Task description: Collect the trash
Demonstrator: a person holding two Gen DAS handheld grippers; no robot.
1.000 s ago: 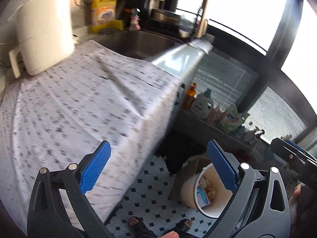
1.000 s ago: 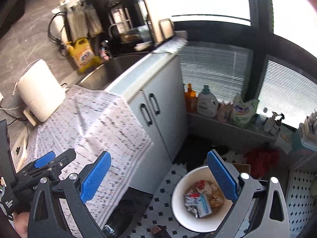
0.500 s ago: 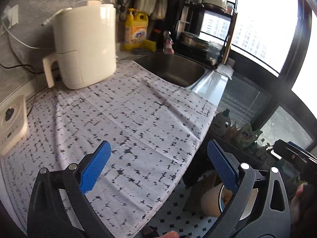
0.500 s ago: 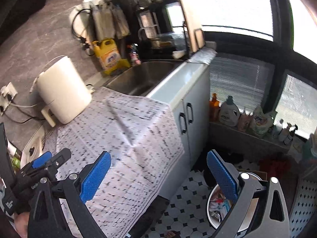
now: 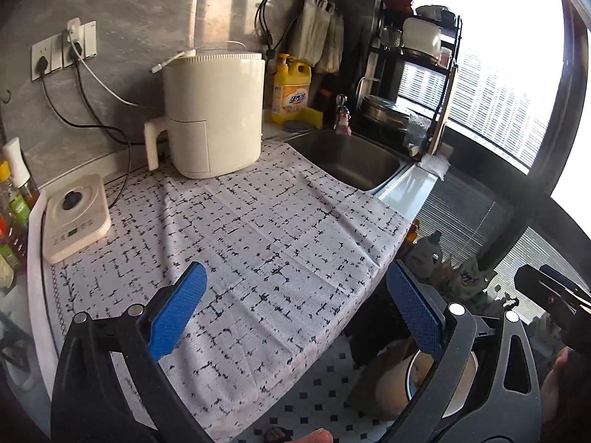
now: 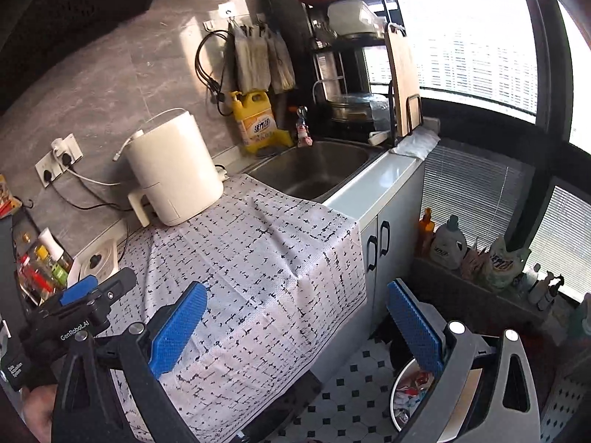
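Hovering with its blue-padded jaws spread wide and empty, the left tool (image 5: 295, 310) hangs over the white black-flecked cloth on the table (image 5: 258, 243); the right tool (image 6: 295, 313) gapes equally wide, the white round trash bucket (image 6: 400, 402) on the floor below its right jaw.

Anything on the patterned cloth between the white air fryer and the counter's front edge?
No. In the left wrist view the black-and-white patterned cloth lies bare from the white air fryer to its front edge.
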